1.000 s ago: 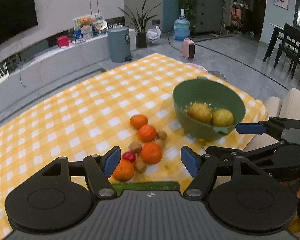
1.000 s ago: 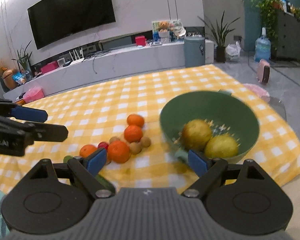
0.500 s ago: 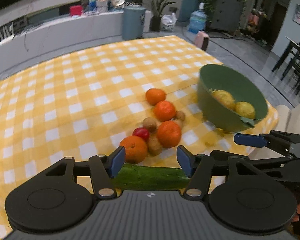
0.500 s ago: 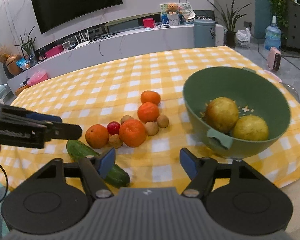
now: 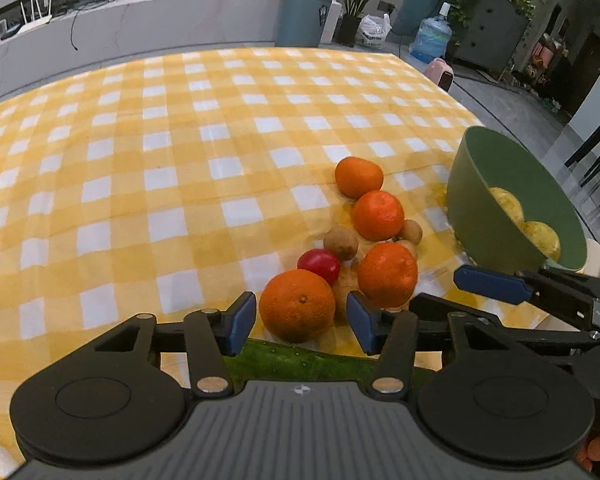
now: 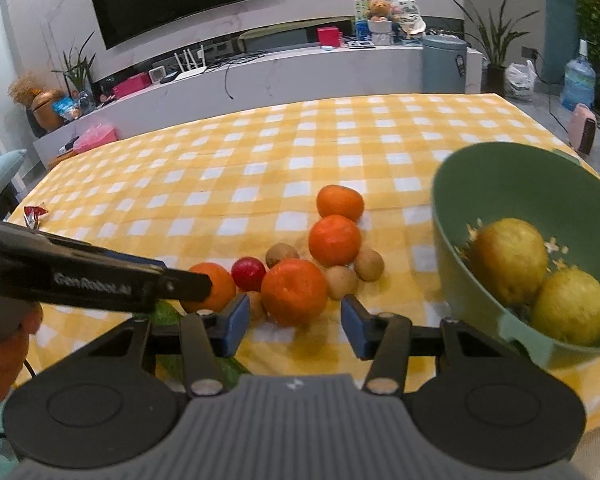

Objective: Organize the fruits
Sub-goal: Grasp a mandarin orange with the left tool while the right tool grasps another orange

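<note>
Fruits lay bunched on the yellow-and-white checked tablecloth (image 5: 148,184): four round orange citrus, a small glossy red fruit (image 5: 319,265), several small brown round fruits, and a long dark green cucumber (image 5: 300,362) at the near edge. Two yellow-green pears (image 6: 508,260) already sat in the deep green plastic bowl (image 6: 500,176) just to the right of the pile.

We noted the left gripper (image 5: 301,322) with jaws closing around the nearest large orange (image 5: 297,305), pads not yet touching it. The right gripper (image 6: 290,324) was likewise closing on the neighbouring orange (image 6: 293,291), also uncontacted, as far as we could tell.

Risks as we judged them:
- Round, smooth skins; an off-centre pinch could squirt an orange sideways.
- Pile tightly packed; a nudged orange could set the red fruit and brown ones rolling.
- Grippers worked side by side; the fingers might collide.
- Bowl near the table edge; a bump could tip it.
</note>
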Motion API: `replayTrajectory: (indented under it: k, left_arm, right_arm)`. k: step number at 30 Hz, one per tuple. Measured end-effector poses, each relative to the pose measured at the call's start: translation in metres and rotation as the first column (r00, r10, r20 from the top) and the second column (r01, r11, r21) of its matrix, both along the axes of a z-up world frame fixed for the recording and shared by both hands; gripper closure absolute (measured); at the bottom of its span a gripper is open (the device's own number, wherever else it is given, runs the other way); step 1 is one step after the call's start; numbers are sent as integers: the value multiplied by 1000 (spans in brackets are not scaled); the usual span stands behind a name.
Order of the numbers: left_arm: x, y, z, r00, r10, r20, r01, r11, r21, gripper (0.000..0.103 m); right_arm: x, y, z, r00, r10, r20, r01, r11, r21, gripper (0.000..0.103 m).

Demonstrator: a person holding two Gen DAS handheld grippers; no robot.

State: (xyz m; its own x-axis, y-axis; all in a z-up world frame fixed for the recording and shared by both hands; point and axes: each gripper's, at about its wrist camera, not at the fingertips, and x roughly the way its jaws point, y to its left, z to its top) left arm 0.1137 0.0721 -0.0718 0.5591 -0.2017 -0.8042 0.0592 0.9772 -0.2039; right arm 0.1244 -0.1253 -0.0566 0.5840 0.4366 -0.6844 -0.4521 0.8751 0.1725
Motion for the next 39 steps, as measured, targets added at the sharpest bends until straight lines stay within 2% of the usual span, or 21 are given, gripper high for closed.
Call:
replayTrajectory:
  k: [4,9,16,18,26,30,39]
  left_arm:
    - [4,3,-10,1000,4,-23,-4,1000,-14,45]
    - [6,14,-15,999,33,-33,-36,995,-88,45]
    - [7,19,-19,998,51,-39,-56,989,-138,46]
    - [8,18,-19,998,56,-34,-60,989,-133,46]
    - [7,17,-20,997,72,-32,-76,986,-147,50]
    - [6,14,-19,997,71,-23,-74,989,-130,51]
    - [3,12,-14,993,115,-22,-116,987,-110,52]
  right_arm:
    - [7,6,-5,1000,17,-1,-17,1000,-16,54]
    - [15,5,-11,1000,10,-16,-10,1000,-1,54]
    - [26,0,-19,996,-23,-83,30,996,79,57]
    - [29,-1,-21,994,-32,-104,42,994,97,60]
    - [34,-4,-27,986,-58,-154,81,985,151,60]
    - [33,-3,-27,988,-53,-143,73,987,143,64]
    - [24,-1,-14,995,-36,-92,46,994,103,66]
